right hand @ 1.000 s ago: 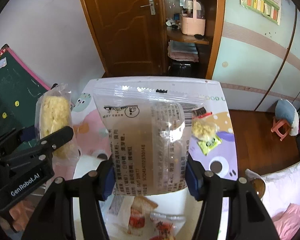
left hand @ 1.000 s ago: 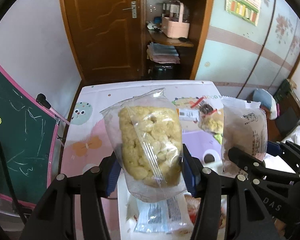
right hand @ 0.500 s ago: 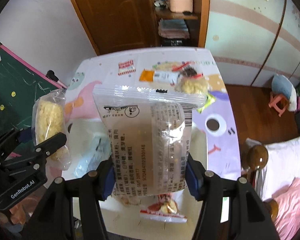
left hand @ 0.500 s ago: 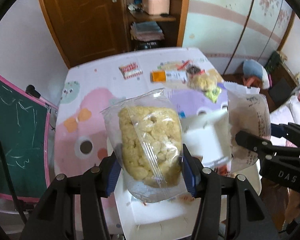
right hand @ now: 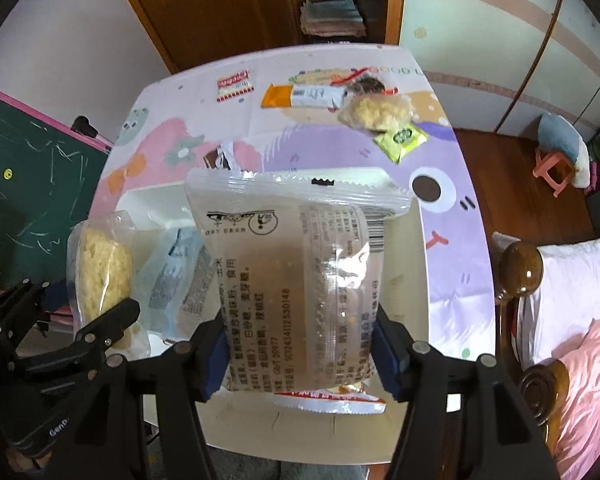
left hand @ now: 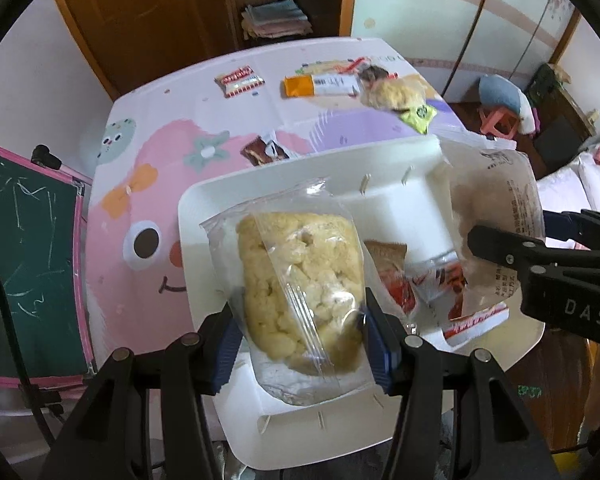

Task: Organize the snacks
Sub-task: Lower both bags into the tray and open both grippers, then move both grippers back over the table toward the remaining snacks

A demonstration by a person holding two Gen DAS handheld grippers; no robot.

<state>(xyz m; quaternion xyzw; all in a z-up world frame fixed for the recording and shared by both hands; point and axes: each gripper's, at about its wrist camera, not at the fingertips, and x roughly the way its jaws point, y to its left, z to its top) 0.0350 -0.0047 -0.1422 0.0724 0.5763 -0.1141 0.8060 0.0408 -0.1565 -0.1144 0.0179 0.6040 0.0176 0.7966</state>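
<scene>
My left gripper (left hand: 300, 344) is shut on a clear bag of yellow puffed snack (left hand: 296, 280) and holds it over the left half of the white tray (left hand: 188, 248). My right gripper (right hand: 300, 352) grips a translucent printed packet (right hand: 292, 264) over the tray's right half. Its jaws are opening, though the blue pads still touch the packet's sides. Red-and-white packets (left hand: 440, 280) lie in the tray under it, and a pale blue packet (right hand: 172, 276) lies on the left side. In the right wrist view the left gripper (right hand: 76, 300) and its yellow bag (right hand: 100, 264) show at the left.
Loose snacks lie on the far part of the cartoon-print table: a red-and-white packet (left hand: 240, 80), an orange bar (left hand: 320, 86), a yellow puffed bag (left hand: 392, 94), a green sachet (left hand: 418, 114), a brown packet (left hand: 264, 152). A chalkboard (left hand: 20, 260) stands at the left and a bed (right hand: 572, 320) at the right.
Both grippers have sunk toward the tray and tipped further downward, each with its bag still in it. The tray and the far snacks have come into fuller view.
</scene>
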